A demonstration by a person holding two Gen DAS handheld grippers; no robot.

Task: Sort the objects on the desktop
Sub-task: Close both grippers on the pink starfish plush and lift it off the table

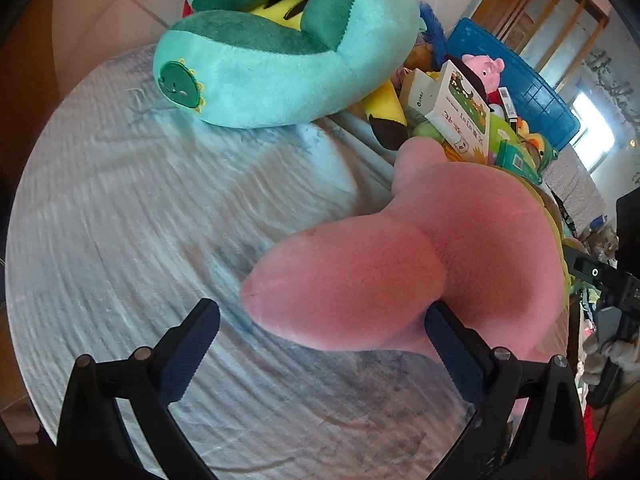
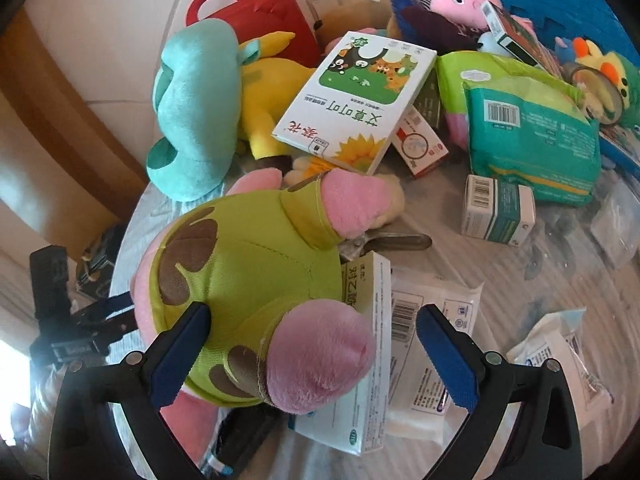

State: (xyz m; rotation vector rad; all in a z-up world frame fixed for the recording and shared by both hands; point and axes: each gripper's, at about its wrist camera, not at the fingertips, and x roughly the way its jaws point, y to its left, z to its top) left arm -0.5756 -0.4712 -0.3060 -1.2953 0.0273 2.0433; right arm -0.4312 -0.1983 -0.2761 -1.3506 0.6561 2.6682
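A pink plush toy (image 1: 404,264) lies on the pale blue cloth. It fills the right half of the left wrist view. My left gripper (image 1: 322,312) is open wide around its rounded end: the right finger (image 1: 452,356) touches the plush, the left finger (image 1: 192,344) stands clear. In the right wrist view the same plush toy (image 2: 248,264) shows its green shirt with brown patches. My right gripper (image 2: 312,312) is open, with a pink leg between the jaws. Its left finger (image 2: 180,356) rests against the shirt and the right finger (image 2: 448,360) is apart from the toy.
A teal plush cushion (image 1: 280,52) lies at the back, with a heap of toys and a white picture box (image 2: 356,100) beside it. A blue basket (image 1: 516,80) stands behind. White packets (image 2: 432,320), small boxes (image 2: 496,212) and a green pack (image 2: 532,140) lie at the right.
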